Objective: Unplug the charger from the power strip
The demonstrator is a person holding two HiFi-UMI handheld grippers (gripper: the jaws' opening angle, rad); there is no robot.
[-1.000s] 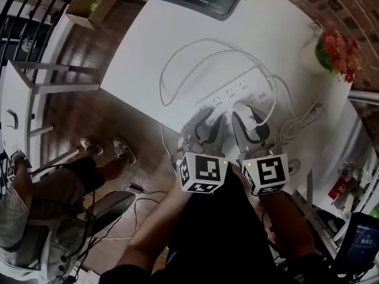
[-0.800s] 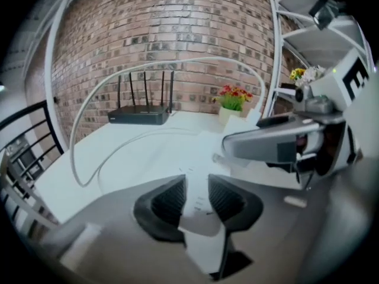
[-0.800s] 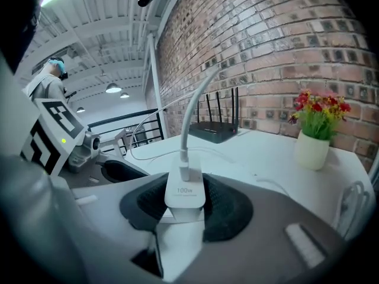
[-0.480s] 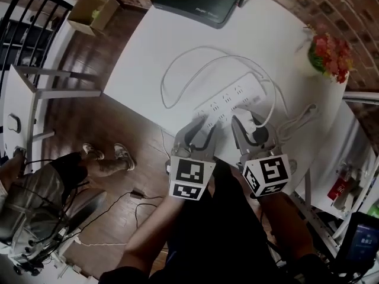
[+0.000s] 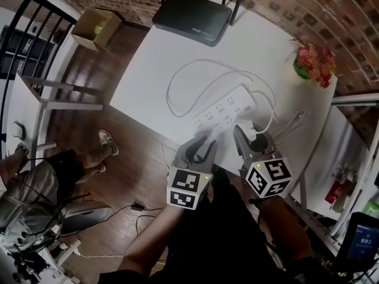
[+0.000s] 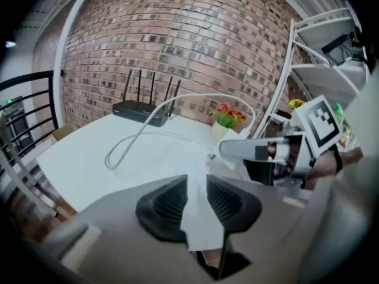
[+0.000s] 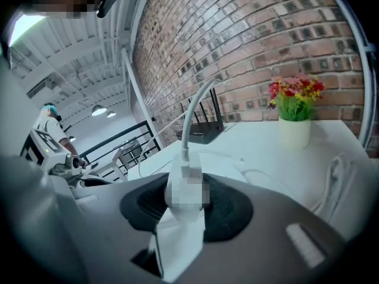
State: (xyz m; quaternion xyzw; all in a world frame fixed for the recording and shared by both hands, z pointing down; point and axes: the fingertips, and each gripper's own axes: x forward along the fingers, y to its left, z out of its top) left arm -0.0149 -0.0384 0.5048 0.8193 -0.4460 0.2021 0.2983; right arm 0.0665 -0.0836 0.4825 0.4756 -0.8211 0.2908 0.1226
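Note:
The white power strip (image 5: pixel 225 112) lies flat on the white table (image 5: pixel 160 70). My right gripper (image 5: pixel 253 139) is shut on the white charger (image 7: pixel 186 188), held clear of the strip near its right end. The charger's white cable (image 7: pixel 190 120) rises from it and loops over the table (image 5: pixel 177 78). My left gripper (image 5: pixel 202 147) hovers just off the strip's near end. Its jaws are closing, a narrow gap remains, and only the white table shows through it (image 6: pixel 196 185). The right gripper's finger (image 6: pixel 249 151) shows at the right of the left gripper view.
A black router (image 5: pixel 192 18) stands at the table's far edge and a pot of red flowers (image 5: pixel 311 64) at the far right. A second white cable (image 5: pixel 291 125) lies right of the strip. A cardboard box (image 5: pixel 95 27) and a person's legs (image 5: pixel 65 170) are on the floor to the left.
Both grippers have drawn back from the strip toward the table's near edge and risen. The left gripper has come off the strip's end. The charger stays in the right jaws.

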